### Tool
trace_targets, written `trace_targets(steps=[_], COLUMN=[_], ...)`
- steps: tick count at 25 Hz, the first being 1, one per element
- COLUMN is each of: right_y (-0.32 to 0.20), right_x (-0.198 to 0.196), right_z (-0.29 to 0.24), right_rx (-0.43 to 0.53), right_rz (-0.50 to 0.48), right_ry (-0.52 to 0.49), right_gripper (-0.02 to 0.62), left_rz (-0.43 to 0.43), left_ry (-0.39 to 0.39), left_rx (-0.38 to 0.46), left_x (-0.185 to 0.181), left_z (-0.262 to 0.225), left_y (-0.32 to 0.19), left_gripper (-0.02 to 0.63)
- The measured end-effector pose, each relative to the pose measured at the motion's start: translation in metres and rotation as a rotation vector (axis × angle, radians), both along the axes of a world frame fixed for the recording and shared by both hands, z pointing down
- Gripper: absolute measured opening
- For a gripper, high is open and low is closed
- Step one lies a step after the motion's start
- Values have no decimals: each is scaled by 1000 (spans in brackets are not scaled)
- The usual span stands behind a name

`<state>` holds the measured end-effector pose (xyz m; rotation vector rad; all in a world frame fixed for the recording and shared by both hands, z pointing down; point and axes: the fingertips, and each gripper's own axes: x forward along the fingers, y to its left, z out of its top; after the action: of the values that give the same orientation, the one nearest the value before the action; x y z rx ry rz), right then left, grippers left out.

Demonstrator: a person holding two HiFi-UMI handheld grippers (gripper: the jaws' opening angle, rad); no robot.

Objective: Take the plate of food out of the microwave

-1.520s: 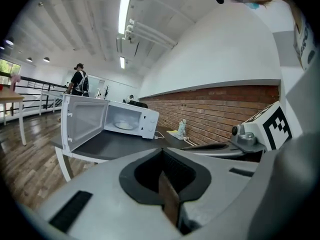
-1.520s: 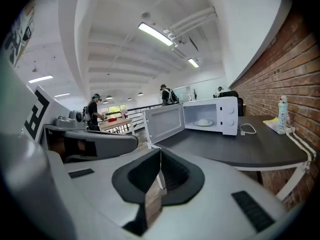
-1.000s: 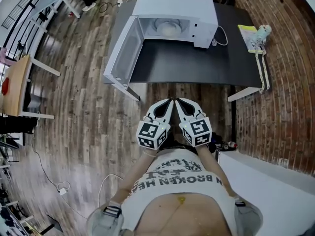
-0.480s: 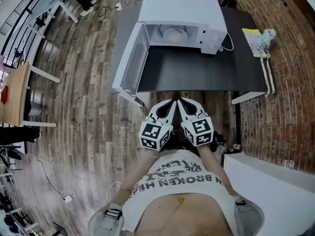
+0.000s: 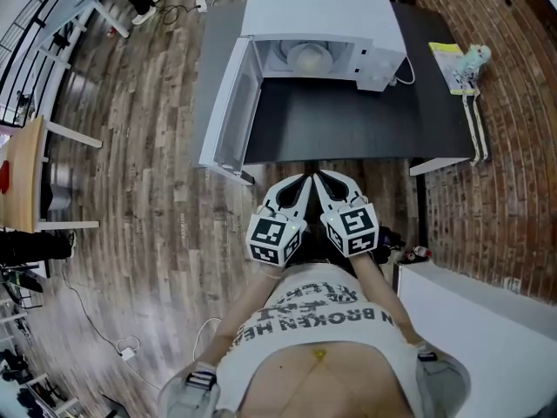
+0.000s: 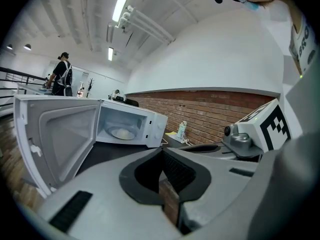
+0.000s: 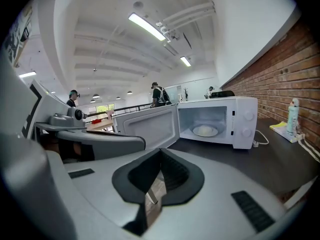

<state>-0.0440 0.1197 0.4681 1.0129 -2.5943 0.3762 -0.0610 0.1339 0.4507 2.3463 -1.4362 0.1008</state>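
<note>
The plate of food sits inside the white microwave, in the middle of it, and nothing is touching it. The wood floor is all around me, and a red brick wall is on my right side. The dark table stands in front of me, and the microwave is toward the back of it. The microwave door is swung wide open to the left. My two grippers are low in front of my tummy, side by side. They are near the table's front edge but not over it, and well apart from the plate. My left gripper has its fingers pressed together at the tips with nothing in them. My right gripper is the same, tips together and empty. Both point toward the microwave. A white cord loops out from the microwave's right side. A small pale bottle stands by a yellow sheet at the table's far right corner.
</note>
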Motion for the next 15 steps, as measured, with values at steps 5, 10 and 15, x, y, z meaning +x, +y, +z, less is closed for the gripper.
trace_targets(steps=[5, 10, 15], right_y=[-28, -71, -121], right_x=[1, 5, 5], right_z=[0, -2, -8], right_rx=[3, 2, 8], right_rz=[5, 7, -14], right_ry=[-4, -14, -24], right_gripper=[9, 8, 9], left_rz=[-15, -30, -61], left_ry=[-14, -9, -16], left_rx=[-6, -14, -9], left_x=[-6, -7, -9], left_z=[3, 5, -1], left_y=[-25, -67, -114], left_gripper=[6, 6, 6])
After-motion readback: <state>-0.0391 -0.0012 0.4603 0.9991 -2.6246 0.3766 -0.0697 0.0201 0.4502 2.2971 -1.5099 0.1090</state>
